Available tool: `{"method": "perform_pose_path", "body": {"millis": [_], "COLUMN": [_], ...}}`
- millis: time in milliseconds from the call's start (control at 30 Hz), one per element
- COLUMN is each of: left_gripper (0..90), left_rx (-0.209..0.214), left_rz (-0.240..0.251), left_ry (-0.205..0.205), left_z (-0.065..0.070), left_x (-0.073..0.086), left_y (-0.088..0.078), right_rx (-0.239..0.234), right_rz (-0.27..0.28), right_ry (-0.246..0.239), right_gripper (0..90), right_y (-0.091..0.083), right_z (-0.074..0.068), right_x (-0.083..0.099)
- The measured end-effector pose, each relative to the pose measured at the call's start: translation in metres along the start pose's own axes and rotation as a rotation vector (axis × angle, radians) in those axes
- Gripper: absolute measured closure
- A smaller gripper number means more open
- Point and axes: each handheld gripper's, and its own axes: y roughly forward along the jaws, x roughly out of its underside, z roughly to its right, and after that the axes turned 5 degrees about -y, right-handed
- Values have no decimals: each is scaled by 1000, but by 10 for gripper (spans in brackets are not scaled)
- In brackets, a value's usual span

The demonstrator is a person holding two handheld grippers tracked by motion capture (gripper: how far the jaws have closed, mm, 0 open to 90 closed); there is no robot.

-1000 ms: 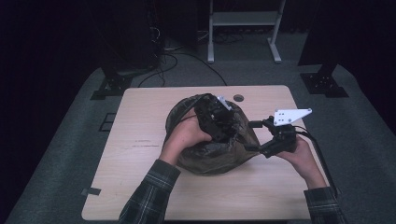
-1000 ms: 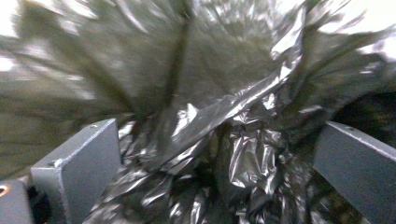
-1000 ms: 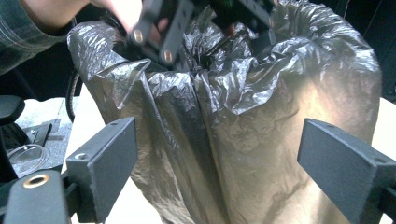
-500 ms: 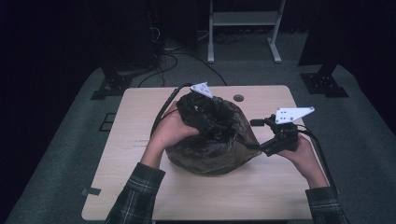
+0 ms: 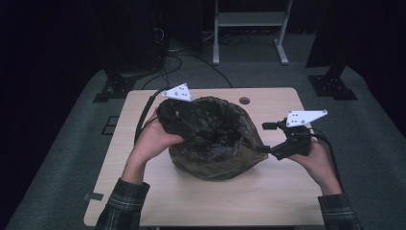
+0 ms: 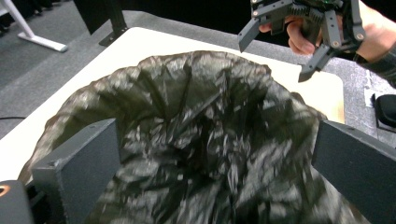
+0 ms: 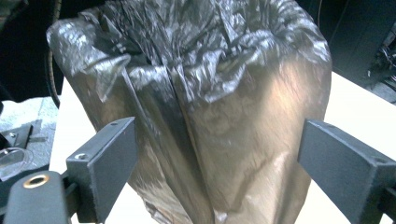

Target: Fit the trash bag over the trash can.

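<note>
On the table, the bag sits between both wide-open, empty claws.

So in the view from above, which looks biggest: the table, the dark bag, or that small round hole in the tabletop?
Largest to smallest in the high view:
1. table
2. dark bag, covering the table's middle
3. round hole, by far the smallest

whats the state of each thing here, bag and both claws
bag: upright on the table, mouth open, crumpled
left claw: open, jaws wide apart over the bag's mouth
right claw: open, jaws either side of the bag's wall, not clamped
</note>
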Motion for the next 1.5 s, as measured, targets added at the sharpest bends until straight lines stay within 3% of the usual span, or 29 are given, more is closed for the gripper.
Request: {"method": "perform_pose_path", "body": {"millis": [167,333,667,833,1167,1500], "left_gripper": [0,0,0,0,0,0], "left_rx": [-14,-31,-67,-85,-132,-153], "left_rz": [64,96,127,136,126,118], "left_ry": [-21,-35,-59,-66,-98,-128], "left_z": [0,1,9,13,21,29], "left_x": [20,40,82,97,143,199], "left_y": [-29,-51,-76,-82,-86,-81], "right_rx": [11,33,86,116,171,212], "right_rz": [-25,-27,-52,-58,-63,-66], "right_ry": [5,24,45,62,88,132], "right_gripper": [109,109,109,108,109,109], "right_y": [-5,-13,-34,-45,-65,-74], "right_z": [-1,-2,-5,-7,-13,-22], "right_x": [6,13,33,47,71,105]}}
